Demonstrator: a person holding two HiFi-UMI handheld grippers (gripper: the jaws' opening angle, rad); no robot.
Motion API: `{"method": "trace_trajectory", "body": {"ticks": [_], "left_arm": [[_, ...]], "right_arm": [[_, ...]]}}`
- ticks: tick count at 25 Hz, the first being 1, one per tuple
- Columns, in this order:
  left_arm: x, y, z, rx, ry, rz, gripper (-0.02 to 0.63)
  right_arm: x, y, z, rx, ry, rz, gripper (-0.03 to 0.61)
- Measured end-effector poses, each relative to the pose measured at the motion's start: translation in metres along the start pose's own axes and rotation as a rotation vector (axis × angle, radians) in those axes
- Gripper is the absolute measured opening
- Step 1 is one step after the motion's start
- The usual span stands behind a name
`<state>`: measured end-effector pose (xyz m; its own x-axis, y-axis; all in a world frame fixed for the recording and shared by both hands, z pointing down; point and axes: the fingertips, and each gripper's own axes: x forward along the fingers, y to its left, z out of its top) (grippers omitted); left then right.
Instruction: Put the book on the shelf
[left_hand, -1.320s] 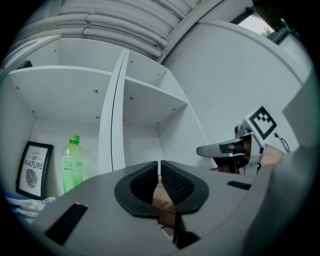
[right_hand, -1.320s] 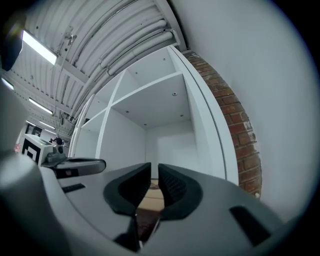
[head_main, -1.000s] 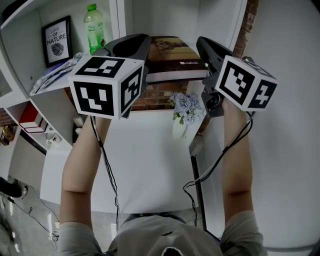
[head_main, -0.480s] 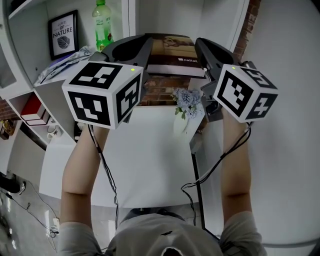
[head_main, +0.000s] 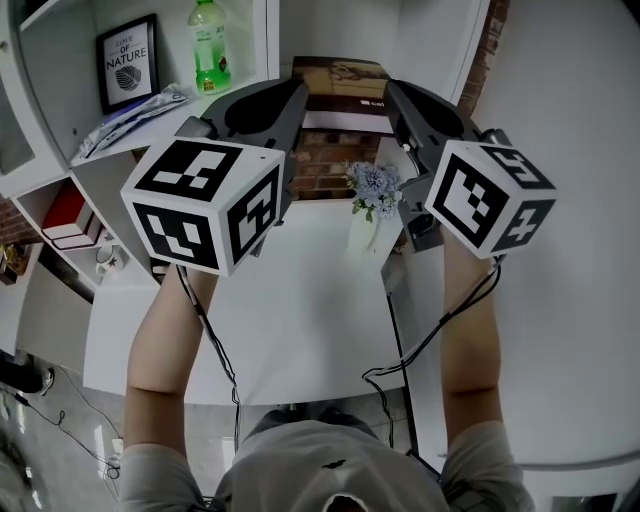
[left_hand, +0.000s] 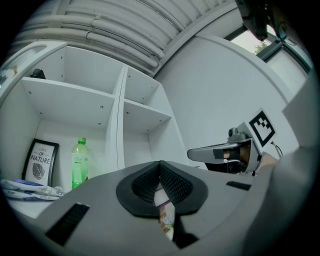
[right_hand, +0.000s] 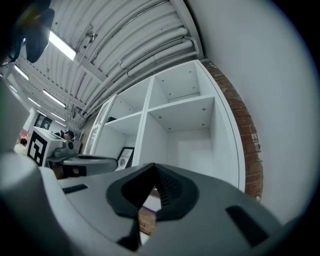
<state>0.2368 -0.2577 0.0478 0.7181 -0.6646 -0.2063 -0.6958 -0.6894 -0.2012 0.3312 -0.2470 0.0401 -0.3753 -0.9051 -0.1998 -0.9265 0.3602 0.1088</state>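
A brown book (head_main: 340, 82) lies flat at the mouth of the right compartment of the white shelf (head_main: 262, 40). It sits between the tips of my two grippers. My left gripper (head_main: 290, 95) is at the book's left edge, jaws shut with nothing between them. My right gripper (head_main: 395, 92) is at the book's right edge, also shut and empty. Whether either gripper's side touches the book I cannot tell. The left gripper view shows the closed pads (left_hand: 161, 170) and the right gripper (left_hand: 220, 152) beside them. The right gripper view shows closed pads (right_hand: 152, 172) before the open compartment (right_hand: 187, 135).
In the left compartment stand a green bottle (head_main: 210, 48), a framed print (head_main: 128, 65) and some flat packets (head_main: 130, 110). A vase of pale flowers (head_main: 372, 195) stands on the white table (head_main: 290, 310) below. Red books (head_main: 65, 215) sit lower left. A brick wall (head_main: 482, 55) flanks the shelf.
The book now shows smaller and higher in the head view, further into the shelf. Both marker cubes have come a little nearer the camera. The jaws stayed shut.
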Motion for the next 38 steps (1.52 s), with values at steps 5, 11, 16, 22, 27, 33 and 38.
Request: {"method": "trace_trajectory", "body": {"ticks": [5,11,16,22,27,33,38], "left_arm": [[-0.016,-0.009,-0.006,-0.034,-0.010,-0.044,0.014],[-0.035,-0.015,-0.012,-0.045,-0.026,-0.078,0.014],[-0.050,-0.018,-0.019,-0.062,-0.034,-0.099,0.014],[-0.068,-0.018,-0.032,-0.101,-0.036,-0.118,0.014],[-0.080,-0.019,-0.045,-0.117,-0.027,-0.122,0.014],[-0.087,-0.025,-0.063,-0.150,-0.005,-0.144,0.012],[-0.092,-0.032,-0.072,-0.167,-0.005,-0.154,0.014]], "right_arm": [[-0.012,0.023,-0.005,-0.015,-0.007,-0.007,0.009],[-0.021,0.050,-0.009,-0.029,-0.011,-0.012,0.009],[-0.028,0.069,-0.018,-0.027,-0.006,-0.017,0.009],[-0.034,0.090,-0.031,-0.033,-0.001,-0.024,0.009],[-0.041,0.107,-0.044,-0.029,-0.001,-0.023,0.009],[-0.048,0.119,-0.064,-0.014,0.014,-0.020,0.009],[-0.054,0.125,-0.077,-0.004,0.028,-0.010,0.009]]}}
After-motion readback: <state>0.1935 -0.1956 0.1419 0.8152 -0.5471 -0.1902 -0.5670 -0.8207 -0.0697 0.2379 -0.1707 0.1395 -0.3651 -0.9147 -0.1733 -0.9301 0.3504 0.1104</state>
